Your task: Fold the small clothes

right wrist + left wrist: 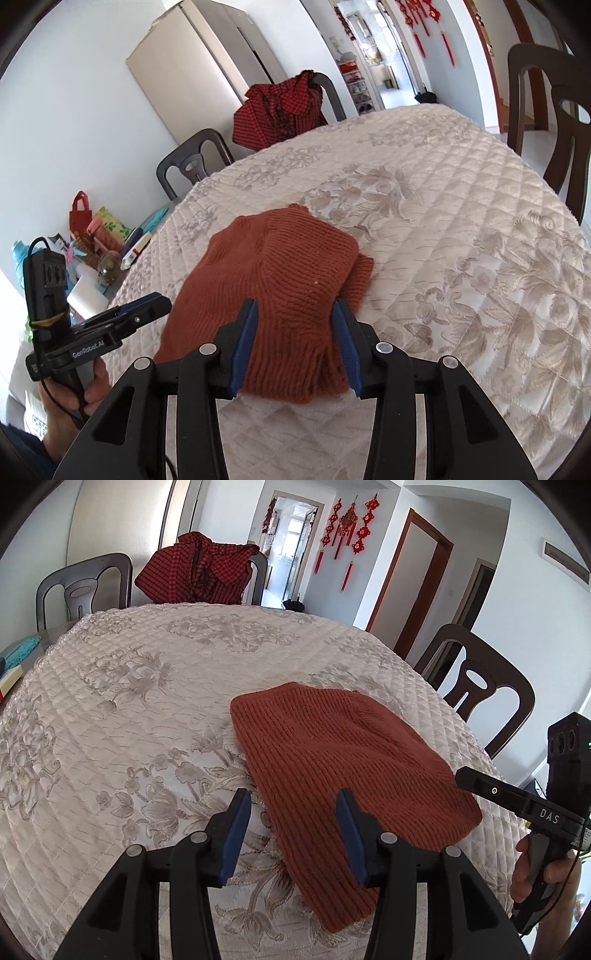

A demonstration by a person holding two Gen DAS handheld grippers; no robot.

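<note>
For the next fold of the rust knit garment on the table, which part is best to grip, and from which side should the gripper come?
Probably the near hem of the rust knit garment, taken from the near side. That edge lies flat on the quilted table cover between the blue pads of the open right gripper. The thin folded layers suit a low pinch. The left gripper could take the near left corner.

We lose the sweater's (280, 280) near hem behind our right gripper (295, 343), the clutter (99, 251) too small to name, chair (546, 110) cut off
</note>
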